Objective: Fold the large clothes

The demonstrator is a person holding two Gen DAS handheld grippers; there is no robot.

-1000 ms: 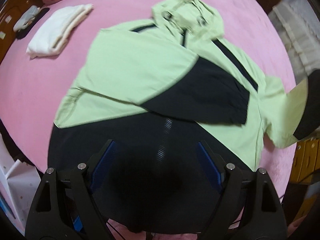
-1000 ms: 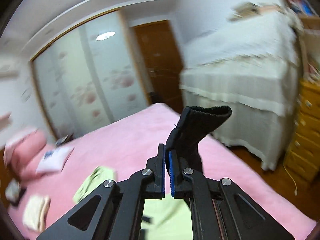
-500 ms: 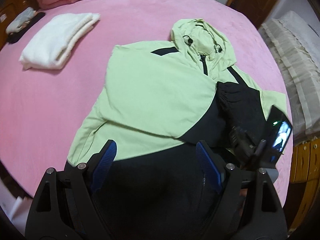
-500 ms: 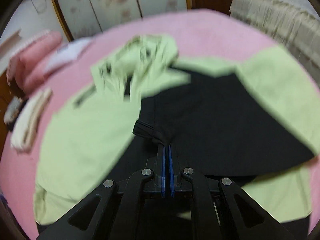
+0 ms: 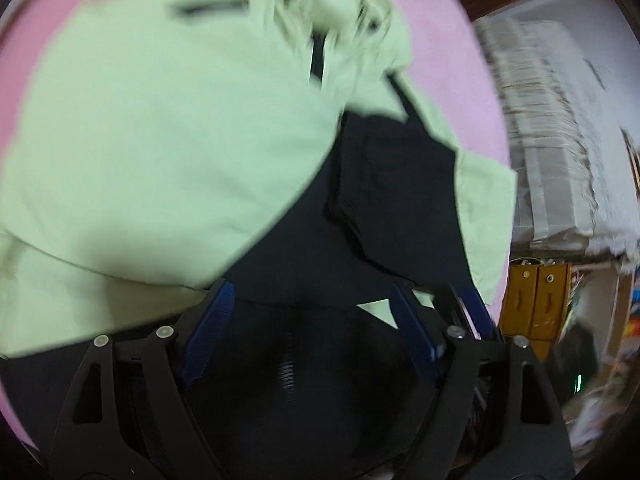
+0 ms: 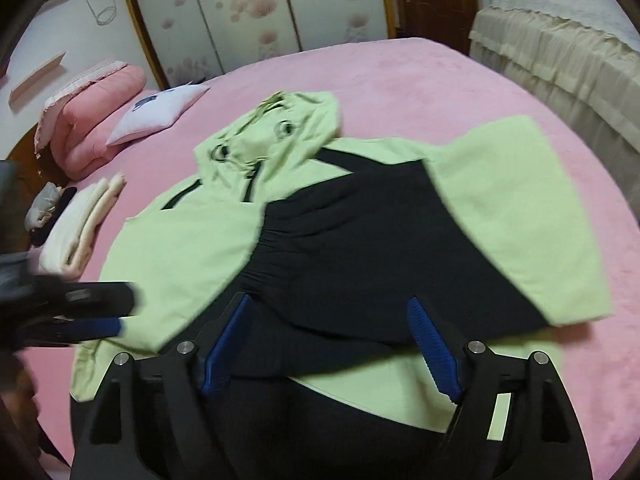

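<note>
While the jacket [image 6: 304,240] lies on the bed [image 6: 440,88], both tools (right [image 6: 330,340] just opening) gape wide, empty.

A home bedroom is shown: a wide bed [image 6: 420,92] covered in pink, pillows [image 6: 160,114] and a rolled quilt [image 6: 92,120] at its head, flower-patterned sliding wardrobe doors [image 6: 256,8] behind, and a wooden door [image 6: 436,0] beside them.

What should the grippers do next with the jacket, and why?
Probably take the hem and fold it up toward the hood. Both sleeves already lie crossed over the jacket, the right sleeve with its cuff at the middle. The right gripper, whose jaws have just been opening, holds nothing; the left gripper also stands open, above the black hem.
</note>
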